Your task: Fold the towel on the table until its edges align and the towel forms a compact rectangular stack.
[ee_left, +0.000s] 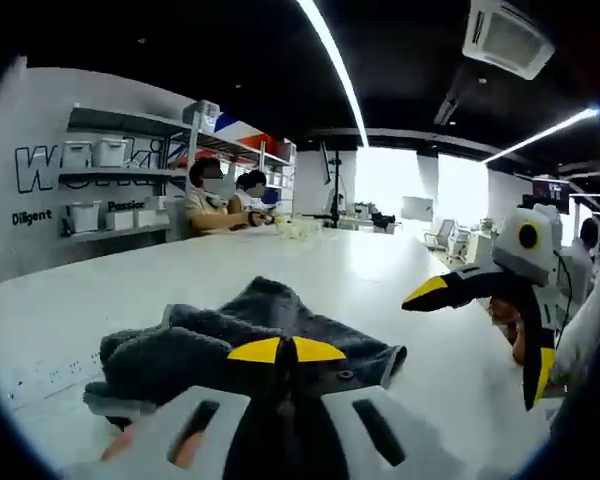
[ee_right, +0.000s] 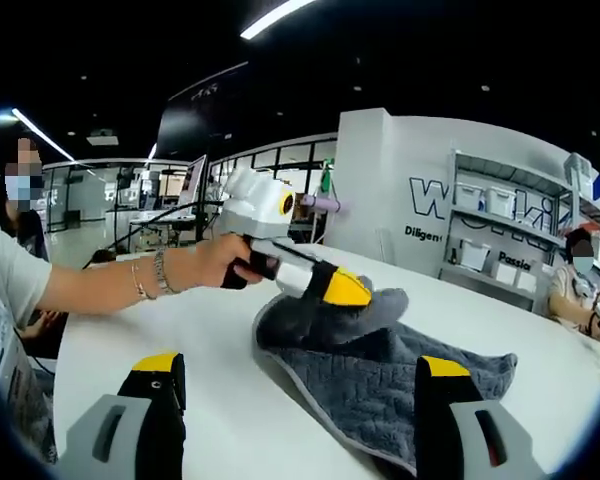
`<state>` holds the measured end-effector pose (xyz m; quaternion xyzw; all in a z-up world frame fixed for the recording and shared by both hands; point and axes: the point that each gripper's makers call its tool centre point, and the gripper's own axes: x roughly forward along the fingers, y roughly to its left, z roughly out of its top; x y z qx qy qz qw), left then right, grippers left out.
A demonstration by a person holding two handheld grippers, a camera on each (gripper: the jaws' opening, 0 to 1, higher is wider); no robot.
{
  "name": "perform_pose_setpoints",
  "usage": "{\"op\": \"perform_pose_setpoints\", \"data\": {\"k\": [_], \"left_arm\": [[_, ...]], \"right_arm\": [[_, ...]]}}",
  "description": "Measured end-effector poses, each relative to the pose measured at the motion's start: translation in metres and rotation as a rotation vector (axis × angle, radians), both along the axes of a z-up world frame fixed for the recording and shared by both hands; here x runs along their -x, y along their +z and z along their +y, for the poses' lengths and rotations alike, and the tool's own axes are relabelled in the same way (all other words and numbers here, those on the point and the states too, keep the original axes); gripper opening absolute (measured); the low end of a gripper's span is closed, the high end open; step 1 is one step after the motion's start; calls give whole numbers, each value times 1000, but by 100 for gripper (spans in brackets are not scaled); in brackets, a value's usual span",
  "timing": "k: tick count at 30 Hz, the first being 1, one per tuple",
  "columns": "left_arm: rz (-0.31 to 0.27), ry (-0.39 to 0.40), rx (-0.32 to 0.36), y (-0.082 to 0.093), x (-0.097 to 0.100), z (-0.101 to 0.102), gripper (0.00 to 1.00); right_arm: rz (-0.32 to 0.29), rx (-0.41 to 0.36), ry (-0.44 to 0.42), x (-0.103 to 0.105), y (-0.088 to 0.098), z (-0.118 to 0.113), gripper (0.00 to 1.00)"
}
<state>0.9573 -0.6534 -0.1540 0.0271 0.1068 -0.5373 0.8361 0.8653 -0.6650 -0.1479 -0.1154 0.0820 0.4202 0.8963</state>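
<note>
Left gripper (ee_left: 285, 352) fingers are pinched on the rumpled grey towel (ee_right: 380, 375), probably to drag an edge over, while right gripper (ee_right: 298, 385) hangs wide.

Grey towel held by the left tongs on a white tabletop.
The towel (ee_right: 380, 375) is seen bunched and lifted at one end, where the jaws of the left tongs (ee_right: 342, 289), gripped by a person's hand (ee_right: 220, 262), are closed on it; the right tongs (ee_right: 302, 392) are seen spread wide above the tabletop (ee_right: 150, 320).
</note>
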Motion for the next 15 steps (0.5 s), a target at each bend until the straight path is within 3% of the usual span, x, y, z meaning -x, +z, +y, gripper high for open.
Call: {"op": "perform_pose_setpoints", "data": {"k": [2, 4, 7, 10, 15], "left_arm": [[-4, -2, -30, -13, 1, -6, 4], [-40, 16, -152, -42, 1, -6, 3], [-44, 26, -231, -65, 5, -7, 3], [-81, 41, -279, -73, 9, -6, 3], [-101, 67, -300, -77, 11, -7, 3]], "right_arm": [[-1, 2, 4, 1, 0, 1, 99], [-1, 4, 8, 2, -1, 2, 99], [1, 5, 10, 2, -1, 3, 99], [2, 6, 9, 2, -2, 3, 99], [2, 1, 9, 1, -2, 3, 99]]}}
